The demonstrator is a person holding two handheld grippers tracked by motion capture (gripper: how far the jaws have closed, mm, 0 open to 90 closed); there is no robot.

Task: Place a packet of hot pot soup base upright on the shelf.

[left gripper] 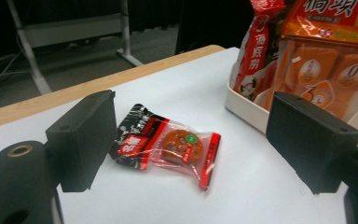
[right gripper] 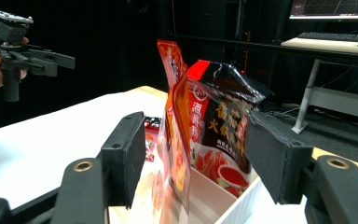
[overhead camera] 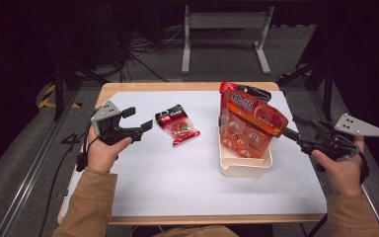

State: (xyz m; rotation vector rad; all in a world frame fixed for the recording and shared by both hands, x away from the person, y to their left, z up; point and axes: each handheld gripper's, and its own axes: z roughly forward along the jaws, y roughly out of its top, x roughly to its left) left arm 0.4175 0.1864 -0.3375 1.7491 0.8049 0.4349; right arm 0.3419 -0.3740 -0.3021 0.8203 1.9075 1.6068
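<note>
While the person's hands hold a gripper at each side of the white-covered table [overhead camera: 177, 187], the right gripper [overhead camera: 288, 134] sits just right of a cream rectangular plastic tub [overhead camera: 244, 168]. Its jaws stand wide apart and grip nothing; in the right gripper view the edge of a tall orange foil snack bag [right gripper: 175, 140] stands between the pads without either one pressing on it. That bag stands upright in the tub, in front of a red and black glossy pouch [right gripper: 219, 121] in the same tub.

Left of the tub and well apart from it, a small red, black and clear plastic snack packet [overhead camera: 177, 127] lies flat on the table. The left gripper [overhead camera: 140, 126] hovers just left of the packet, jaws wide open and empty.

The packet is probably light, soft and crinkly, with a slippery film and a biscuit inside that could crack. A gentle pinch on its sealed end seam looks the safest hold.
</note>
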